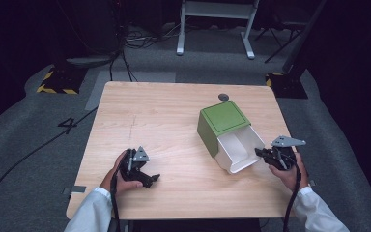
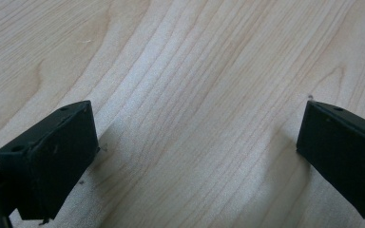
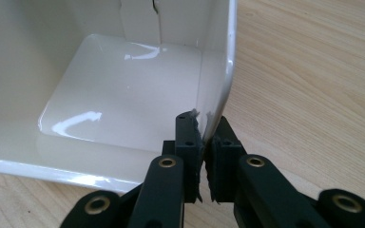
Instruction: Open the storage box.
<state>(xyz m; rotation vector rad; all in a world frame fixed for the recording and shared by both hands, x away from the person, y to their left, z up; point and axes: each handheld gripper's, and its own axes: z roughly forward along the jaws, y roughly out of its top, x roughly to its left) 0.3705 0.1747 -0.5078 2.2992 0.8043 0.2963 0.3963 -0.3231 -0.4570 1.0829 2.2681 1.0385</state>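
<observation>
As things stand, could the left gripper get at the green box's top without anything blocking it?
Probably yes. The left gripper rests open on the table, and bare wood lies between it and the green box. The right gripper only clamps the white drawer wall.

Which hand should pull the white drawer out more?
The right. Its tool is already pinched shut on the white drawer's front wall. The left tool rests open on the table, away from the green box.
</observation>
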